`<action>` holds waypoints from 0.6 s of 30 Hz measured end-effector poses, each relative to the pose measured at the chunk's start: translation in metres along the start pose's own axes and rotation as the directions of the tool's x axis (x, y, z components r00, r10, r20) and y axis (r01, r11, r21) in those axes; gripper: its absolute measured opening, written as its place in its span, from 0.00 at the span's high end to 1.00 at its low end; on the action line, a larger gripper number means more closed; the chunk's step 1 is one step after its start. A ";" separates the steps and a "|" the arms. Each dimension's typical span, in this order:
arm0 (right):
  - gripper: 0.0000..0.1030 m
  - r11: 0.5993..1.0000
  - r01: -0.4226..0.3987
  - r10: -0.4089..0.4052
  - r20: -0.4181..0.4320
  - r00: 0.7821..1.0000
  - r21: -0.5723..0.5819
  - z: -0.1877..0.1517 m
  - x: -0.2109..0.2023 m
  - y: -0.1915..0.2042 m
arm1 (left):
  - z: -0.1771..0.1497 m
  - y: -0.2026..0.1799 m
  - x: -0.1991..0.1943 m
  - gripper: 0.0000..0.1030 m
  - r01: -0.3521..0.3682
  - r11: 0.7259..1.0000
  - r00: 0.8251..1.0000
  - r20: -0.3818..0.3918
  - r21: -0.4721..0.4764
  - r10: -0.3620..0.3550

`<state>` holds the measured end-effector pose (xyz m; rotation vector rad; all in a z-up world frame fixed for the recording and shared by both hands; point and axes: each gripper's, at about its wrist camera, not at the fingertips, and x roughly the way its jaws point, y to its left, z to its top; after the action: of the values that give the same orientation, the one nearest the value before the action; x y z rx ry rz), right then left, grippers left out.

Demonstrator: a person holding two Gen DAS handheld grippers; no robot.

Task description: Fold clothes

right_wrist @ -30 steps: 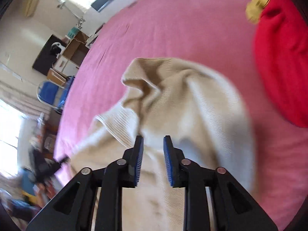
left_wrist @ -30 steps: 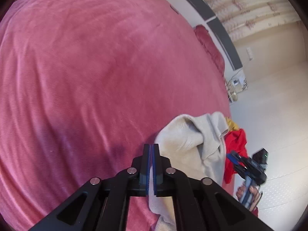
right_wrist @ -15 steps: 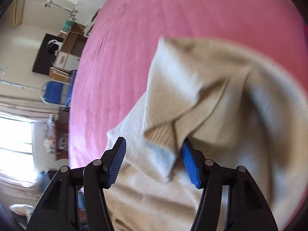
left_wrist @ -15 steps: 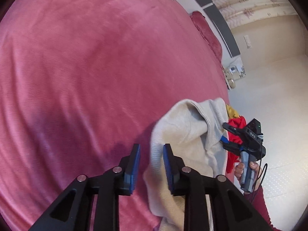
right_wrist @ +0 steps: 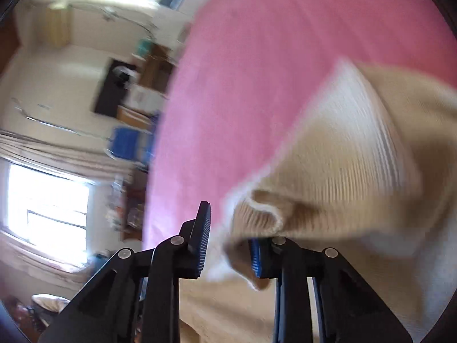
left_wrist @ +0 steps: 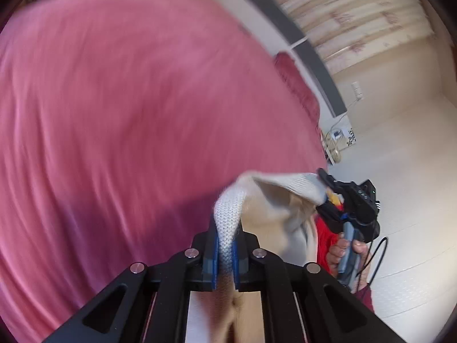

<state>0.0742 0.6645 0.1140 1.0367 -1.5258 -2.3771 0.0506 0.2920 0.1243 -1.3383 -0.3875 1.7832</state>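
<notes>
right now my left gripper is pressed down on a strip of the cream knit sweater, its jaws closing the last bit, the ribbed edge squeezed flat between the blue pads and rising just ahead of the fingertips. below and behind the pinch, more of the same knit hangs slack under the gripper. in my other hand the right gripper is closing too, and a rolled hem of the sweater sits between its pads; the cloth lies against the right-hand pad, while a gap shows on the left-hand side, so i judge this grip not yet made. beyond those fingers the knit fans out up and to the right.

from my left wrist view, a little ahead and to the right, i see the right gripper in my right hand meeting the far end of the stretched edge, with a red garment just behind it. farther ahead, the pink bedspread fills everything in front and to the left of both grippers.

i judge the step in hand as taking hold of two points on one edge, so the sweater can be lifted and spread. the next move calls for the right pads to finish their bite on the hem, then both hands drawing apart evenly to pull the edge taut before laying it flat on the bedspread.
</notes>
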 end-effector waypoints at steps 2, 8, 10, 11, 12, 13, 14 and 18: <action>0.74 0.994 -0.112 0.113 0.109 0.988 -0.020 0.025 -0.024 0.025 | 0.034 -0.020 -0.024 0.94 -0.017 0.997 0.998 0.065 0.074 0.012; 0.74 0.984 -0.160 0.177 0.311 0.934 -0.078 0.115 -0.056 0.089 | 0.129 -0.029 -0.015 0.93 -0.257 0.944 0.967 0.059 0.206 0.250; 0.71 0.998 -0.016 0.033 0.286 0.958 -0.062 0.133 -0.049 0.093 | 0.141 -0.015 0.020 0.93 -0.369 0.904 0.923 -0.030 0.214 0.384; 0.68 0.999 0.004 0.007 0.228 0.974 -0.048 0.135 -0.042 0.089 | 0.140 0.000 0.036 0.93 -0.401 0.898 0.904 -0.081 0.180 0.419; 0.56 0.995 0.083 -0.073 0.160 0.984 -0.055 0.127 -0.036 0.082 | 0.133 0.015 0.049 0.93 -0.410 0.900 0.892 -0.138 0.151 0.429; 0.52 0.976 0.197 -0.189 0.091 0.978 -0.090 0.115 -0.032 0.076 | 0.127 0.031 0.061 0.93 -0.419 0.899 0.879 -0.191 0.124 0.436; 0.50 0.957 0.264 -0.261 0.036 0.965 -0.119 0.100 -0.032 0.066 | 0.121 0.040 0.062 0.93 -0.426 0.897 0.877 -0.190 0.120 0.442; 0.48 0.886 0.426 -0.445 -0.081 0.892 -0.183 0.025 -0.062 0.007 | 0.097 0.056 0.065 0.93 -0.401 0.911 0.887 -0.206 0.097 0.413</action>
<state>0.1045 0.7080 0.1560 1.5927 -1.1264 -2.6007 -0.0655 0.3324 0.0824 -1.6518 0.0734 1.9322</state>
